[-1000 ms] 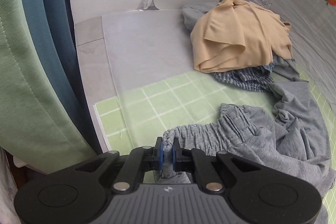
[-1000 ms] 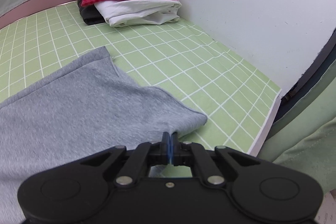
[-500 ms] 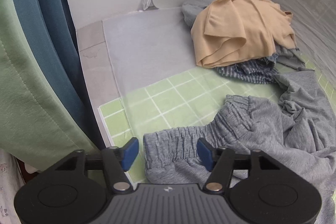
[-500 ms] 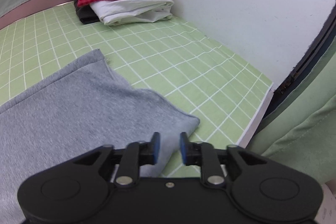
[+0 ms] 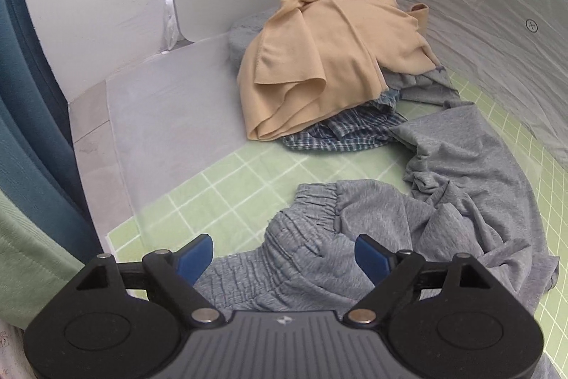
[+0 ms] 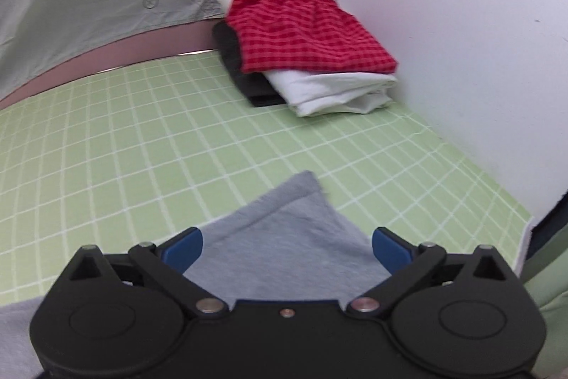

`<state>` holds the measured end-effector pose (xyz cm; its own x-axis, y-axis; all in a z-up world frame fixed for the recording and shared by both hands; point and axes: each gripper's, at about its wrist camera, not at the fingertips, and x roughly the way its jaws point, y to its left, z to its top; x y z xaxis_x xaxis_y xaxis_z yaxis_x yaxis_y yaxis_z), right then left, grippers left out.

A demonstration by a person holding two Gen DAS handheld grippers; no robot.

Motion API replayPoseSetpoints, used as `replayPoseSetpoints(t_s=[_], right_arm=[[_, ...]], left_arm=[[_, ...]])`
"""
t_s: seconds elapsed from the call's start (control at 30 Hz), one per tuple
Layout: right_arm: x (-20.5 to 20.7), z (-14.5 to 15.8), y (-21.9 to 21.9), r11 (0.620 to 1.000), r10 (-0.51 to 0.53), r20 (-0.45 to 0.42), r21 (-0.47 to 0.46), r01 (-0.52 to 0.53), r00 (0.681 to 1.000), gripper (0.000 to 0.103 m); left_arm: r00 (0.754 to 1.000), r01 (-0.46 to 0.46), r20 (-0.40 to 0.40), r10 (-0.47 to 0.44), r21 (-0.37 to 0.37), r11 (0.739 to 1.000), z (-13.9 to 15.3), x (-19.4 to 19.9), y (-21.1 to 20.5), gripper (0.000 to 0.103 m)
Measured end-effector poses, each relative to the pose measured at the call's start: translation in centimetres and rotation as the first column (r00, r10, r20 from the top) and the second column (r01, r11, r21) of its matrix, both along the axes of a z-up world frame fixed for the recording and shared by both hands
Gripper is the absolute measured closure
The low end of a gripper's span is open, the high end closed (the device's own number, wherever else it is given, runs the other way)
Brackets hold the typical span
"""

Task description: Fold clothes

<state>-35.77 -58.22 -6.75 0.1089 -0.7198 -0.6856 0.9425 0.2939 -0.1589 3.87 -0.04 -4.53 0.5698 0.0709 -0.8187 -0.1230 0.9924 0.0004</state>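
While spread — both grippers (image 5: 284, 256) (image 6: 287, 249), gray pants (image 5: 408, 222)

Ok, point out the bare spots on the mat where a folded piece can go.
Free: the green grid mat left of the folded stack topped by the red checked shorts, and the pale sheet left of the tan garment. Crowded: the grey sweatpants fill the space under the left claw.

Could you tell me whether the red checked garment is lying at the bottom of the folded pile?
No, the red checked garment lies on top, over the white piece.
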Motion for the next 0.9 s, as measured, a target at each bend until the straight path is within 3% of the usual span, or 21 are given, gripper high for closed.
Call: replayPoseSetpoints(t_s=[0.23,0.4,0.53,0.67,0.8,0.83,0.9], right_arm=[[13.7,-1.7,5.4,0.971,0.22,0.086,0.076,-0.226,0.972,0.0],[25.6,-4.2,11.0,0.911,0.383,0.12,0.112,-0.396,0.916,0.0],[34.8,-5.8,16.1,0.848,0.507,0.113,0.112,-0.518,0.855,0.0],[40.6,-6.5,20.6,0.796,0.585,0.091,0.122,-0.592,0.806,0.0],[43.6,-6.4,23.2,0.747,0.631,0.149,0.149,-0.648,0.761,0.001],[44.2,-6.4,23.6,0.734,0.64,0.163,0.158,-0.661,0.751,0.003],[45.2,-6.7,24.4,0.71,0.662,0.167,0.174,-0.682,0.731,0.017]], left_arm=[[0.992,0.079,-0.104,-0.076,0.022,0.997,-2.7,4.8,-0.8,0.016],[0.972,0.17,-0.171,-0.159,0.052,0.984,-5.2,8.0,-1.4,0.016],[0.966,0.162,-0.214,-0.145,0.067,0.984,-6.9,10.2,-1.7,0.014],[0.962,0.177,-0.224,-0.156,0.076,0.981,-7.4,11.9,-2.0,0.005],[0.961,0.188,-0.216,-0.17,0.066,0.98,-7.6,12.3,-1.9,0.0],[0.962,0.182,-0.214,-0.167,0.053,0.982,-7.7,12.3,-1.7,0.0],[0.964,0.167,-0.216,-0.157,0.029,0.986,-7.7,12.4,-1.4,0.0]])
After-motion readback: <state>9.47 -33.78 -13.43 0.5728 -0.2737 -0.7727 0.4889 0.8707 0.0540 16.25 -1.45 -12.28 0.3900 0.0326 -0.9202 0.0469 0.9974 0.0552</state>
